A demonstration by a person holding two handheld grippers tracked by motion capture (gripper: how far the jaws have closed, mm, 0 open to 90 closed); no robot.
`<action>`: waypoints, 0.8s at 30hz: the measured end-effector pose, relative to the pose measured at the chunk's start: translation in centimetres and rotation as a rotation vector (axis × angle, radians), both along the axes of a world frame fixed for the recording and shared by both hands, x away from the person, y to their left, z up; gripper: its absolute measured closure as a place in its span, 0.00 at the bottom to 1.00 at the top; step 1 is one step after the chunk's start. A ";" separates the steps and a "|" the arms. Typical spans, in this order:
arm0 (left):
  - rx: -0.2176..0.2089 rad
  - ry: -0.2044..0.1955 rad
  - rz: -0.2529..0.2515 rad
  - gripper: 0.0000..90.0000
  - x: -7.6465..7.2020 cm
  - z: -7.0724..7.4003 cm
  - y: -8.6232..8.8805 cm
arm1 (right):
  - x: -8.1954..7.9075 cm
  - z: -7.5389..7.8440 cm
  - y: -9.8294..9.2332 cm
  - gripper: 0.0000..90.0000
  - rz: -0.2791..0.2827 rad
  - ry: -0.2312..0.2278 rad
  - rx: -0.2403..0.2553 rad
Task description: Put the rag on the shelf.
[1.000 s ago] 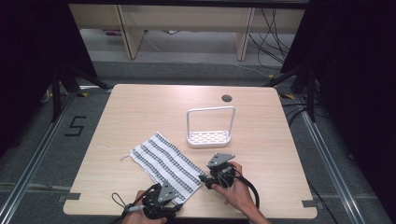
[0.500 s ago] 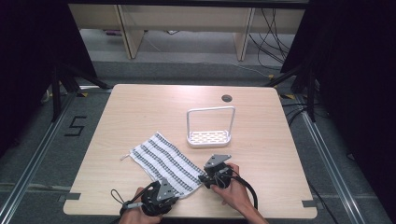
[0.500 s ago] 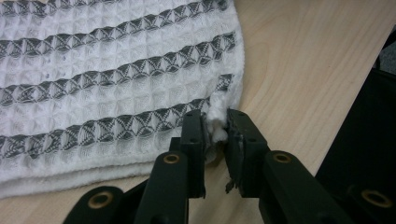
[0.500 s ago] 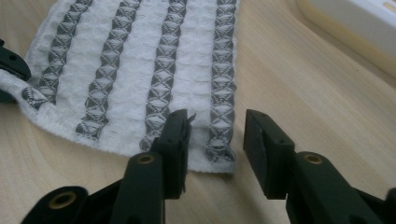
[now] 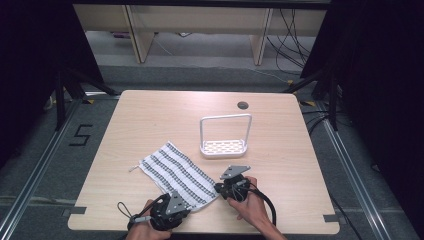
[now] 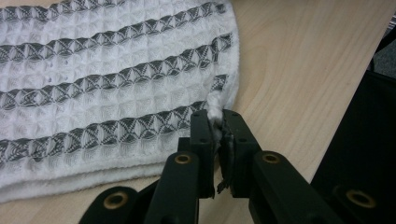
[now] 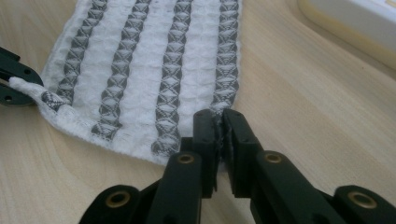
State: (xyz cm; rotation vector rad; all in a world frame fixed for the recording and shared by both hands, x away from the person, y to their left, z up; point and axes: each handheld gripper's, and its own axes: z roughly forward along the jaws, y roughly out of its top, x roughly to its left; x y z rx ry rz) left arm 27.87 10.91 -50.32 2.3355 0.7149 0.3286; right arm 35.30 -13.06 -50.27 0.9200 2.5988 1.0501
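at table's near edge, left gripper [image 6: 218, 122] & right gripper [image 7: 219, 121] each pinch towel [image 5: 172, 171] corners.

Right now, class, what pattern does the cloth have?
The cloth is white waffle weave with grey stripes, clearest in the left gripper view.

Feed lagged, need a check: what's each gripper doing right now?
Left gripper: closed on a corner of the towel.
Right gripper: closed on the towel's other near corner.

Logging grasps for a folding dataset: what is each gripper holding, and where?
Both hold the striped towel: left gripper pinches one near corner, right gripper the other.
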 end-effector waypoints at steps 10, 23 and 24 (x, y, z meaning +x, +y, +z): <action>-0.017 -0.022 0.000 0.94 0.1 1.4 0.6 | -0.3 1.7 -0.1 0.99 -0.002 -0.023 0.053; -0.138 -0.064 0.030 0.95 0.6 6.0 2.3 | -0.1 5.8 0.9 0.99 0.034 -0.087 0.154; -0.155 -0.069 0.035 0.95 1.0 6.7 2.6 | 0.2 6.5 1.2 0.99 0.047 -0.093 0.173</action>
